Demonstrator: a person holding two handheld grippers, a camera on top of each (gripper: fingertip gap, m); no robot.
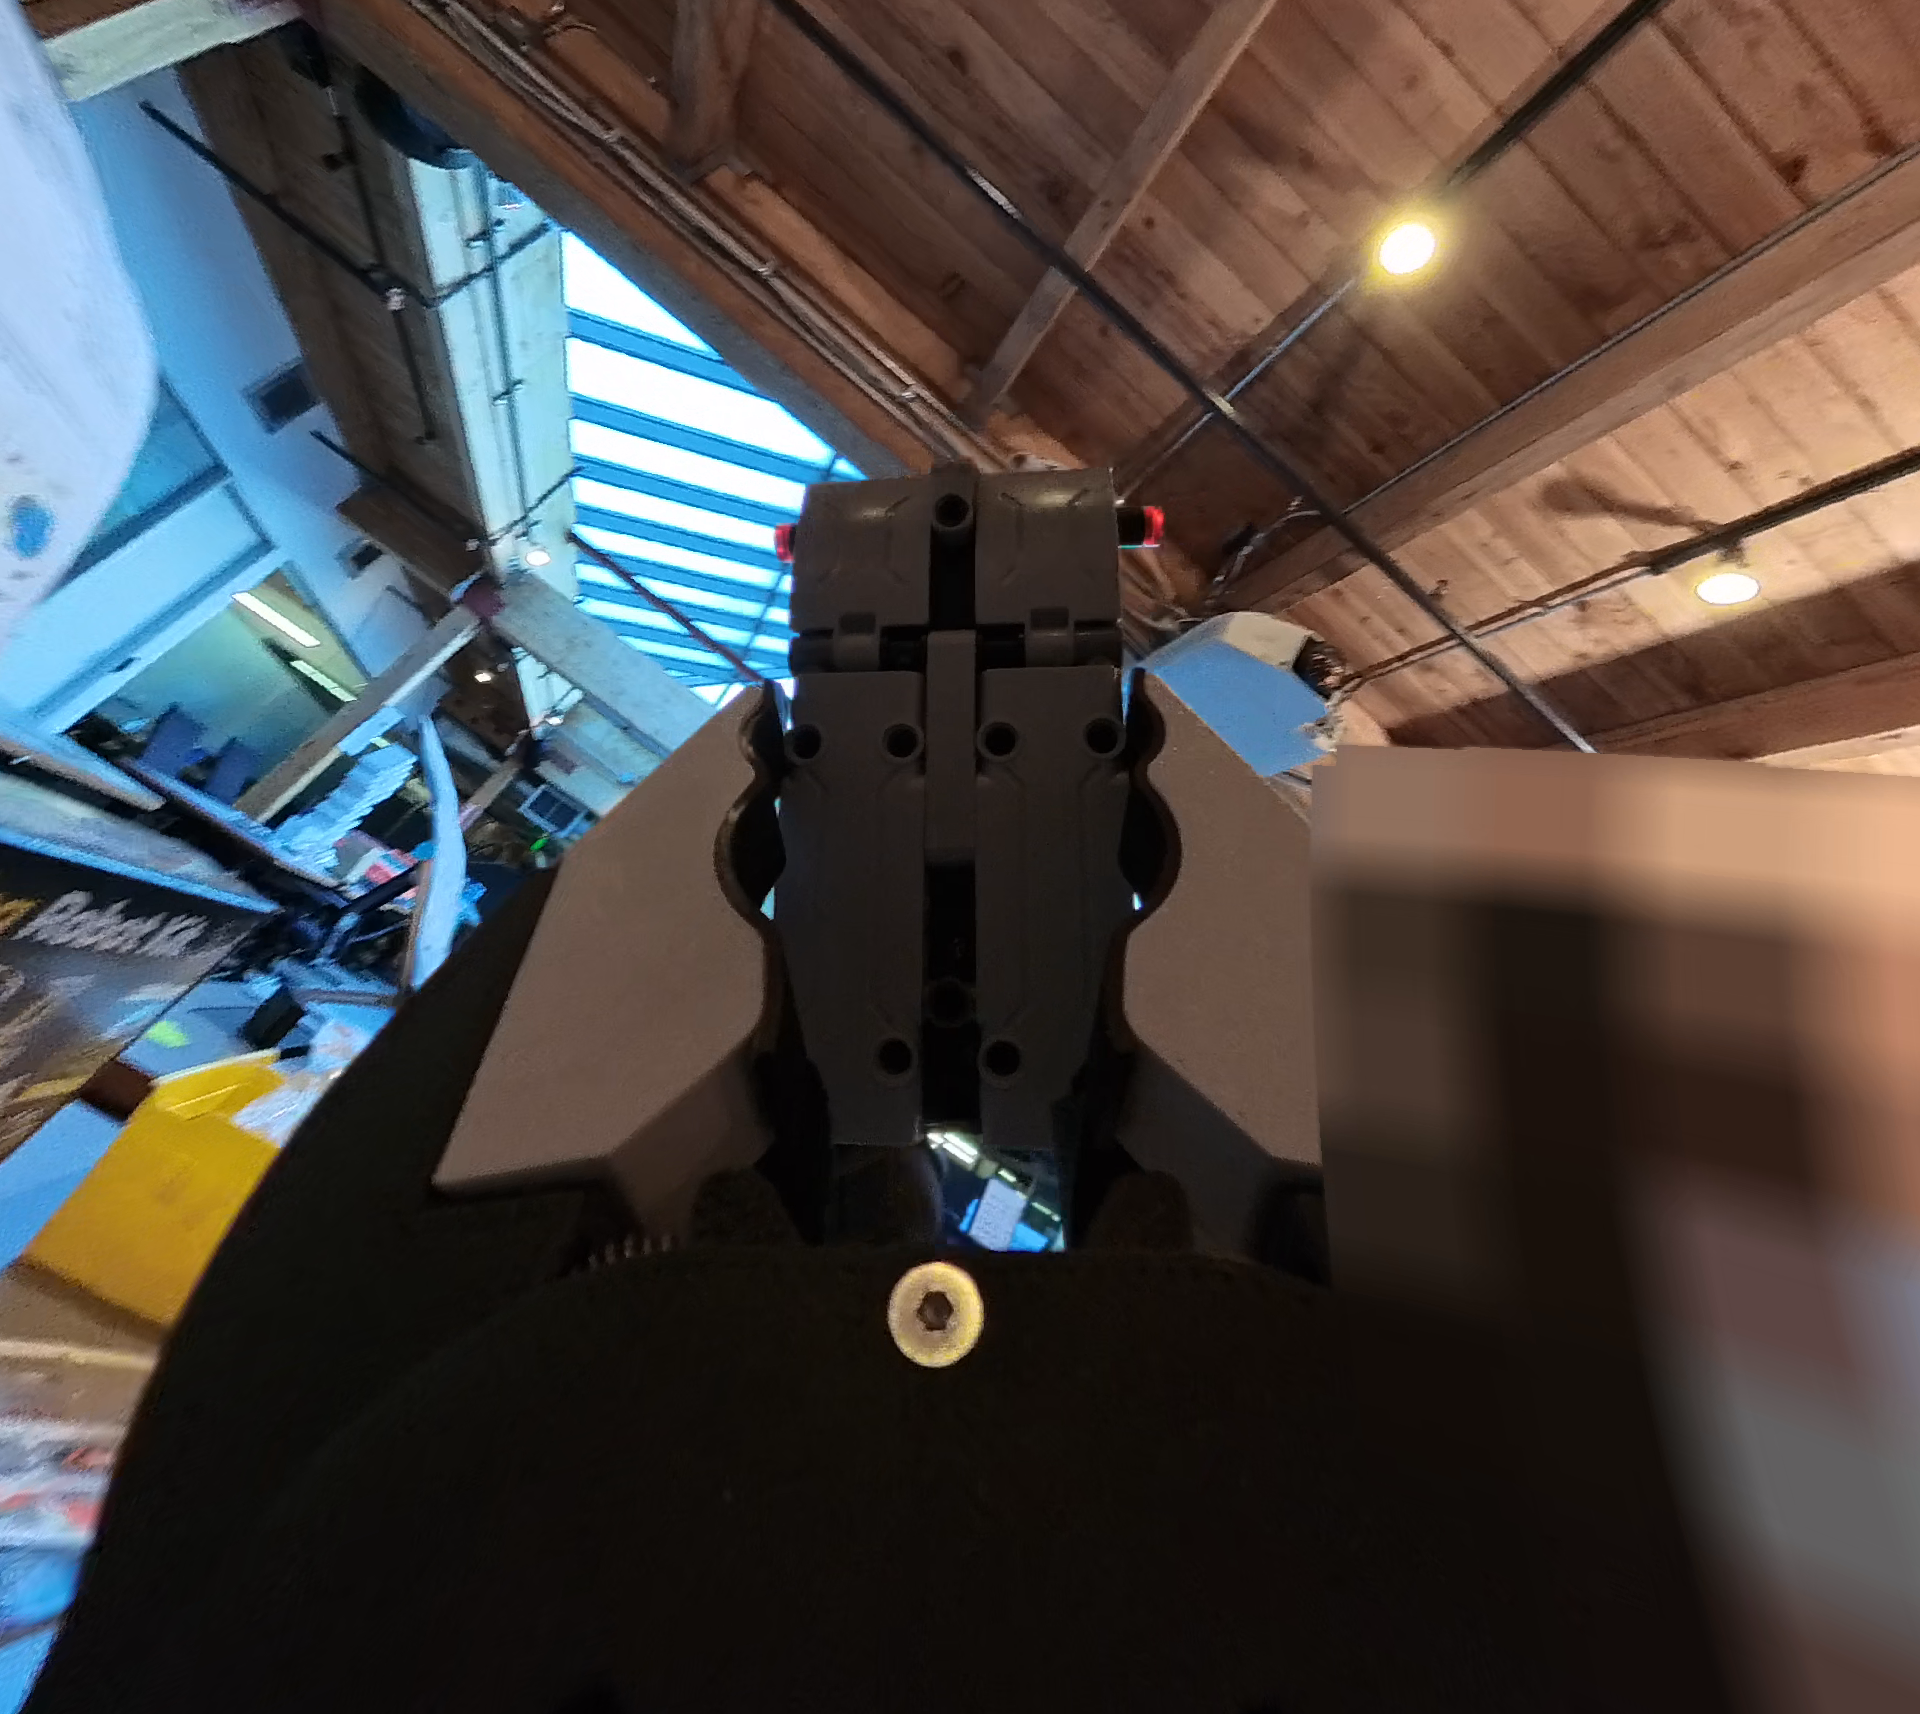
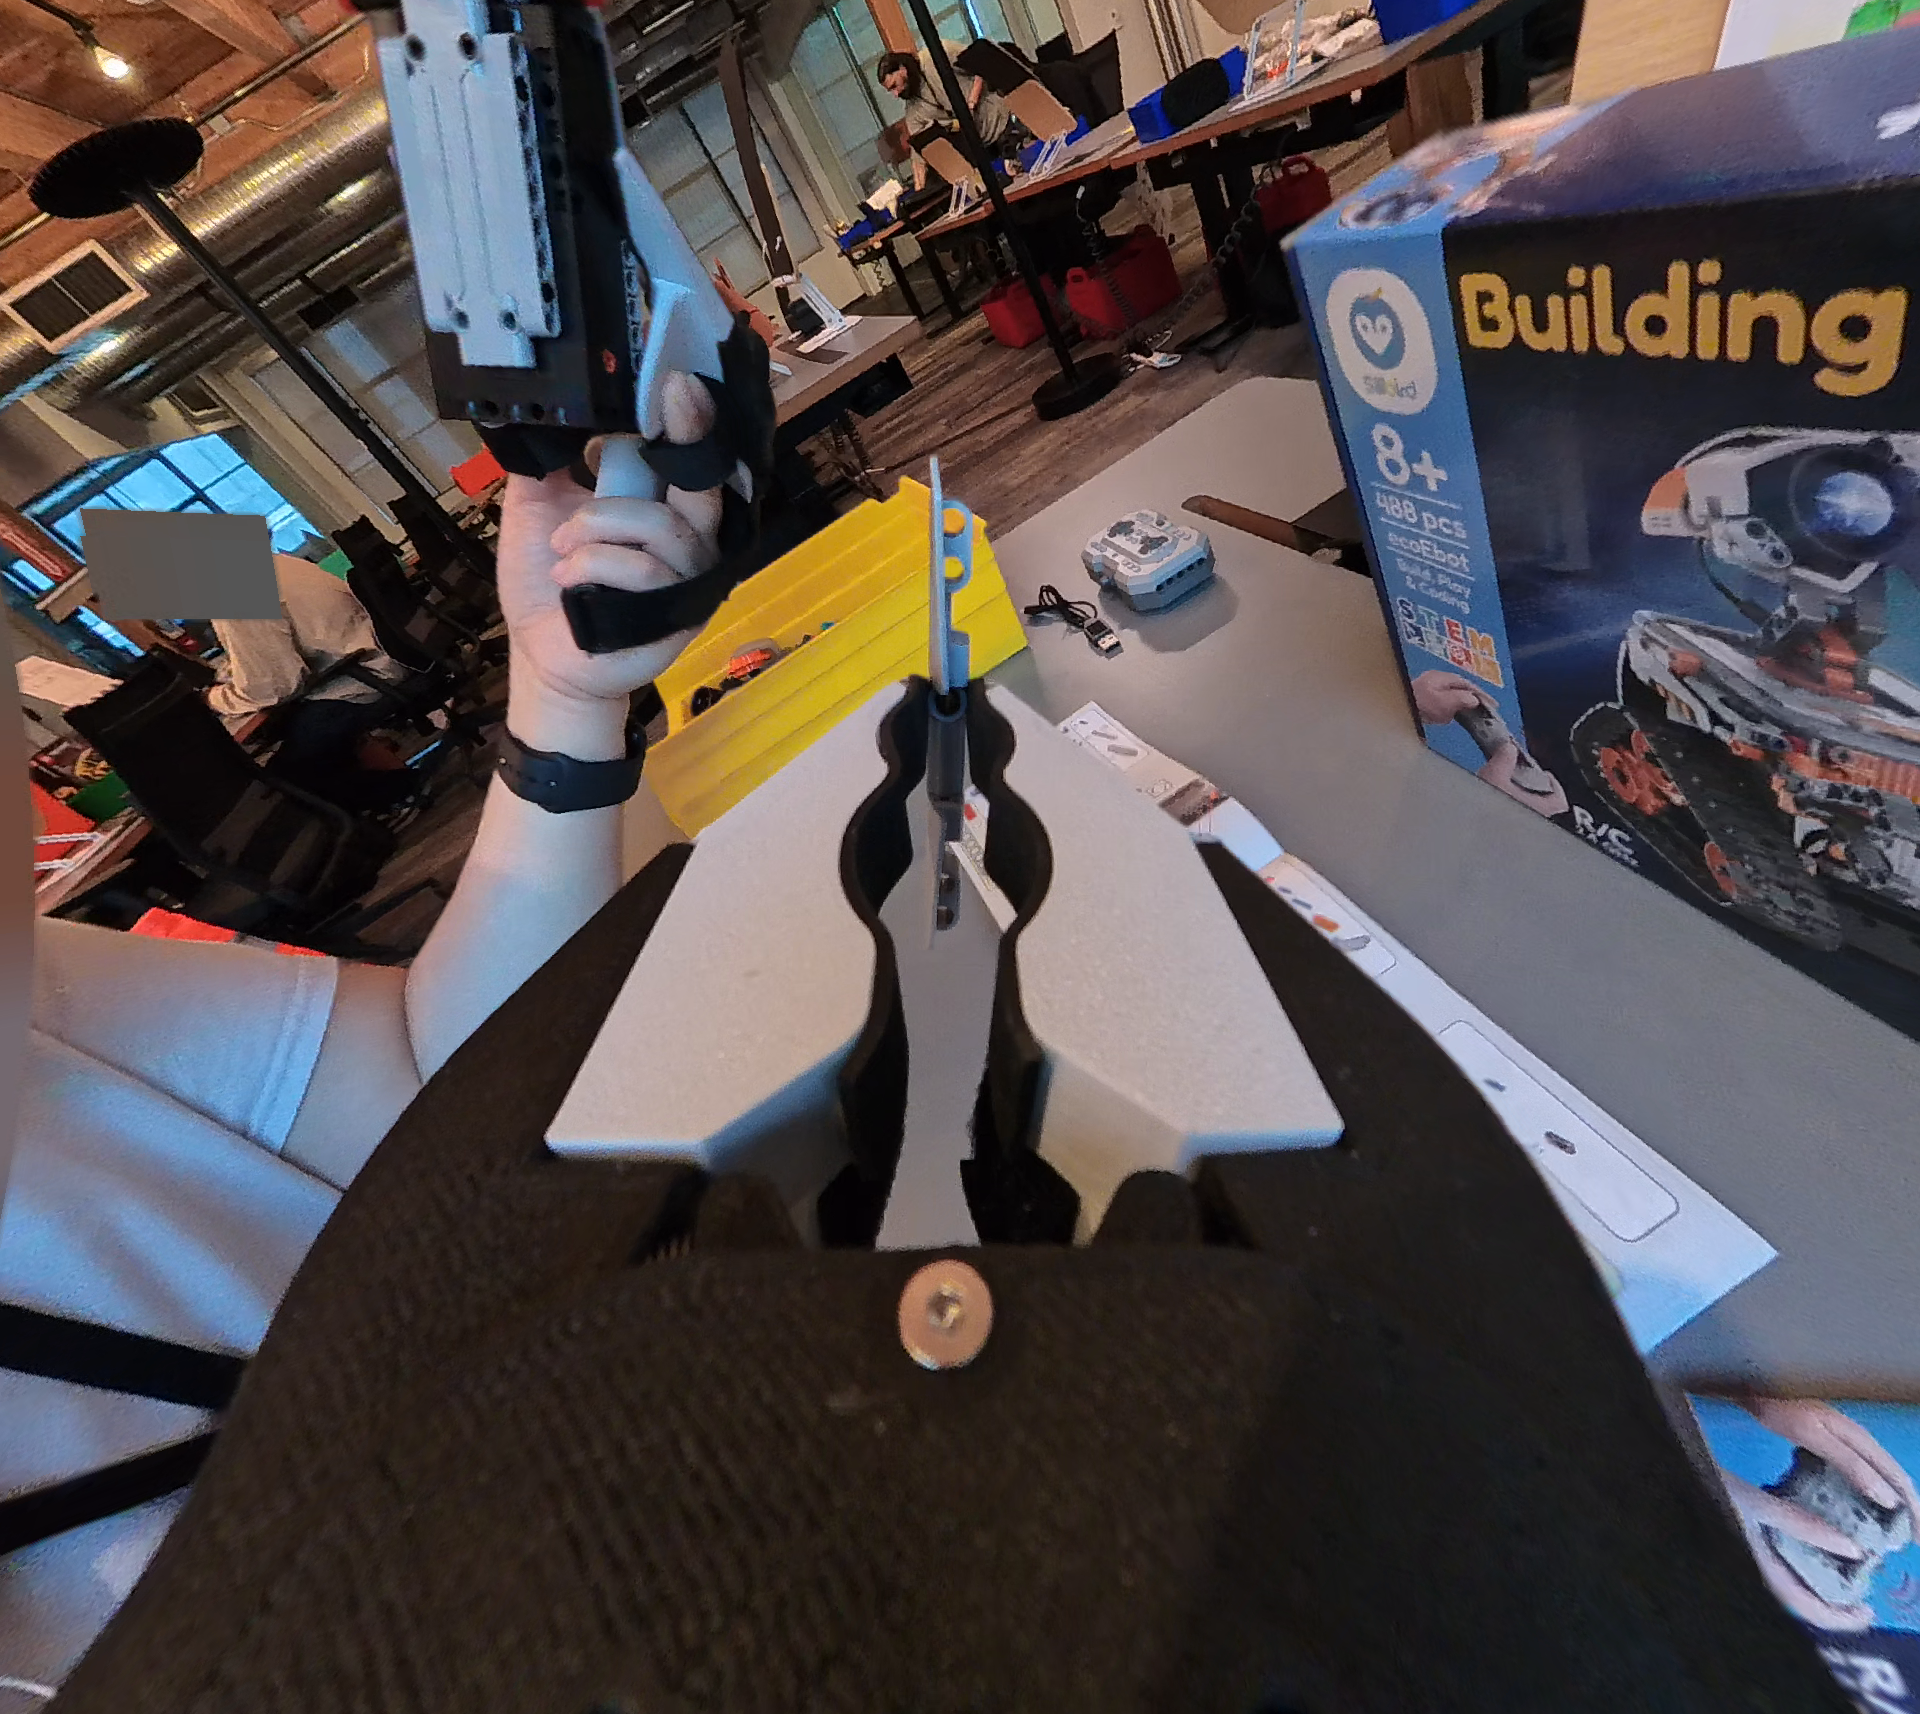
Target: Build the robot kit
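My left gripper (image 1: 951, 729) points up at the wooden ceiling and is shut on a dark grey building-brick assembly (image 1: 951, 625) with red pins at its top corners. In the right wrist view this assembly (image 2: 488, 210) shows light grey and black, held high at the upper left by a person's hand (image 2: 603, 563) on the left gripper. My right gripper (image 2: 945, 719) is shut on a thin grey flat piece (image 2: 951, 563) with yellow pegs. The piece stands upright between the jaws, above the table and apart from the assembly.
A yellow parts bin (image 2: 831, 625) sits just beyond the right gripper on the grey table (image 2: 1299, 708). A large blue and black kit box (image 2: 1662, 469) stands at the right. A grey control unit (image 2: 1148, 563), a small black cable (image 2: 1081, 620) and an instruction sheet (image 2: 1507, 1124) lie between. My right fingertips sit around 25 centimetres from my left ones.
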